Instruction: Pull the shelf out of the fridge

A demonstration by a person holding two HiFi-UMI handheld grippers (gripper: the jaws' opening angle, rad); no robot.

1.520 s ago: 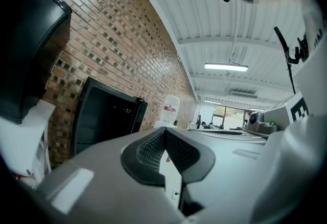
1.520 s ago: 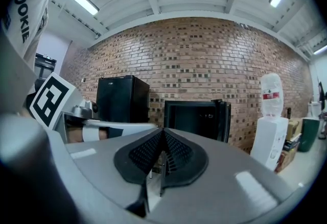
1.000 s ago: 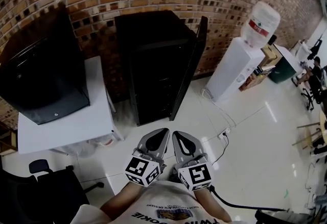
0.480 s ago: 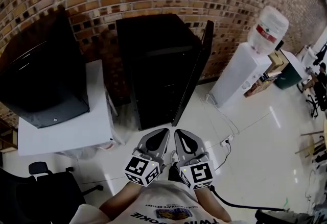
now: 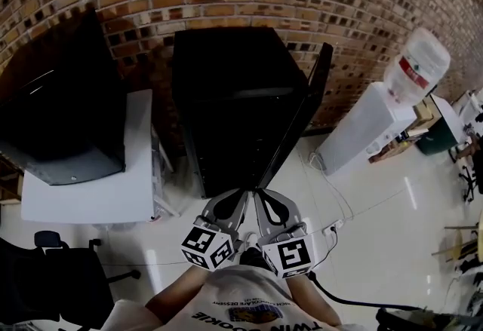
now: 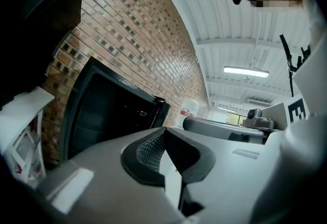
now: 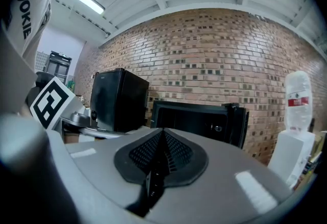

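A black fridge (image 5: 234, 96) stands against the brick wall, its door (image 5: 302, 122) swung open to the right. Its inside is dark; a shelf edge (image 5: 245, 93) shows only faintly. My left gripper (image 5: 241, 195) and right gripper (image 5: 259, 196) are held side by side low in front of the fridge, pointing at it, some way short of it. Both are shut with nothing between the jaws. In the left gripper view the closed pads (image 6: 153, 147) point toward the open fridge (image 6: 110, 116). The right gripper view shows closed pads (image 7: 173, 151) below the fridge opening (image 7: 191, 118).
A large black appliance (image 5: 60, 111) sits on a white table (image 5: 90, 201) left of the fridge. A white water dispenser (image 5: 373, 126) stands to the right. An office chair (image 5: 45, 280) is at lower left; a cable (image 5: 332, 225) lies on the glossy floor.
Both grippers and the head have moved toward the fridge, which now looks nearer and more centred. Both pairs of jaws stayed shut.
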